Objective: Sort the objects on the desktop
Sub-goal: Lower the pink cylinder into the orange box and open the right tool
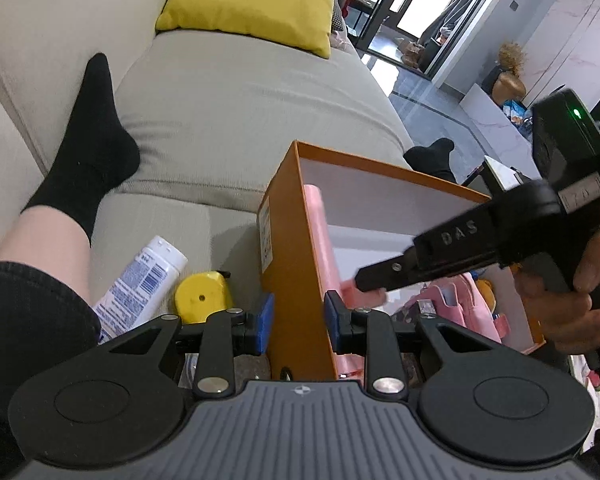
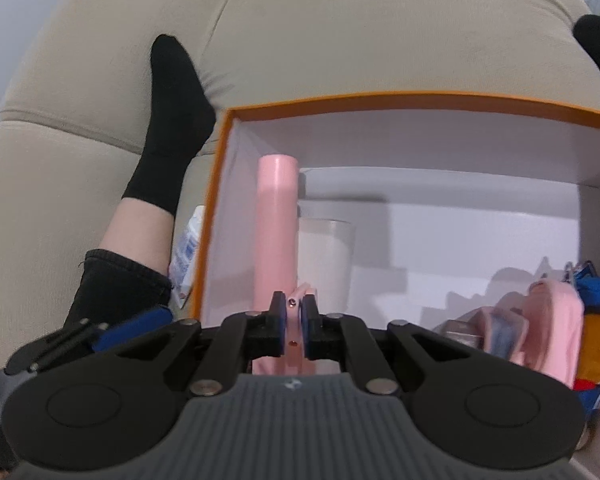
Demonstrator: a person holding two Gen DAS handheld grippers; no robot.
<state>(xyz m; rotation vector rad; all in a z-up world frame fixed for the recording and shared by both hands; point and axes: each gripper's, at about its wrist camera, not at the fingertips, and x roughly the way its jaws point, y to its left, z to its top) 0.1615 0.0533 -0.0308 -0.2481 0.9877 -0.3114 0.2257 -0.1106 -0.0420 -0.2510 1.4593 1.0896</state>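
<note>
The pink cylinder (image 2: 278,220) lies inside the orange box (image 2: 420,101), along its left wall, beside a white cup (image 2: 327,256). The right gripper (image 2: 292,322) pinches a pink tab at the cylinder's near end, its jaws pressed onto it. The left gripper (image 1: 296,322) straddles the box's left wall with its jaws spread, and whether the pads touch the wall cannot be told. Pink and plush items (image 2: 556,320) fill the right near corner. Outside the left wall, on the beige sofa (image 1: 240,100), sit a white bottle (image 1: 140,280) and a yellow object (image 1: 204,294).
</note>
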